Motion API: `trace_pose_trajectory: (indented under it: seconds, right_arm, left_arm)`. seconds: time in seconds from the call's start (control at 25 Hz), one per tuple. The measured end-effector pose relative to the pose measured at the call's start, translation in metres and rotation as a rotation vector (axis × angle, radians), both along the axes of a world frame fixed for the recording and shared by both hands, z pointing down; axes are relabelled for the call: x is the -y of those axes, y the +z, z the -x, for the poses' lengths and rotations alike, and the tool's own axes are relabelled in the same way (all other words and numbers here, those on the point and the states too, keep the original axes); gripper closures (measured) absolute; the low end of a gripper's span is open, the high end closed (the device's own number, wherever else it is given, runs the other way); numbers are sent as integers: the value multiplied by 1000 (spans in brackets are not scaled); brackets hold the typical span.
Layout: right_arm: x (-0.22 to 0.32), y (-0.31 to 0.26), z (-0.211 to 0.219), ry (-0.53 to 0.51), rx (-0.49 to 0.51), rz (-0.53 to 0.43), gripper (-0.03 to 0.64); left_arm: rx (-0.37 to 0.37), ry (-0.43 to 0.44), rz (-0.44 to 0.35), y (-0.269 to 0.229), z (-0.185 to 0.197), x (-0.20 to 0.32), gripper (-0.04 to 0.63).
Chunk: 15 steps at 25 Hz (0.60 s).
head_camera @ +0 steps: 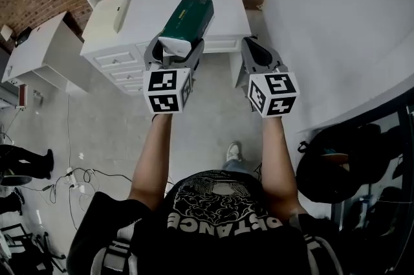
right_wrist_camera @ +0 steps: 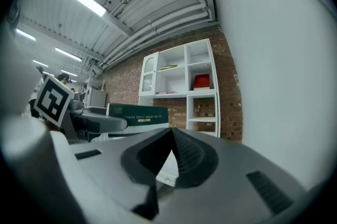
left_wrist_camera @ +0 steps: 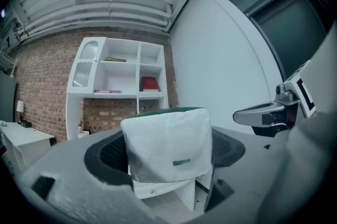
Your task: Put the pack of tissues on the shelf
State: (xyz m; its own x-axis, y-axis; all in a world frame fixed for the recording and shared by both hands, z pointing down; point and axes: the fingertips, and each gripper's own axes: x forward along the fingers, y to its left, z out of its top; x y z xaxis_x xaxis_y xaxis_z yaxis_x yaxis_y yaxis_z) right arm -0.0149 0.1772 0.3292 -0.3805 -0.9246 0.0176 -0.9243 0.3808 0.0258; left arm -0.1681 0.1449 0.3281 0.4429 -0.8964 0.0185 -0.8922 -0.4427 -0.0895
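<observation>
While the left gripper (head_camera: 174, 48) is clamping the pack of tissues (head_camera: 189, 18) before the white surface (head_camera: 139, 8), upper centre, the right gripper (head_camera: 256, 46) is hovering, fingers closed.

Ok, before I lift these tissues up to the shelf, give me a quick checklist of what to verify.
1. Pack of tissues held by the left gripper: ok, jaws closed on its white end.
2. Grip balance: cannot tell; it is held by one end and the green body sticks out ahead.
3. Right gripper free: ok, jaws together, nothing between them.
4. Shelf in view: ok, straight ahead against the brick wall.
5. Room in the wide compartment: cannot tell; a flat pink thing lies there.
</observation>
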Motion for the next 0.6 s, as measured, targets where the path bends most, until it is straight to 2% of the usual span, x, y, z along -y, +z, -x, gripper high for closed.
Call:
trace_pose_trajectory:
  seconds: [0.28,0.6]
  right_arm:
    - [72,-9,-47,-52,2,-4,614]
    - [127,-8,-78,-117,-3,1,614]
  left_arm:
    - [-4,-75,9,-8,-35,64,172]
    - [19,-117,5,-10,-75,109,172]
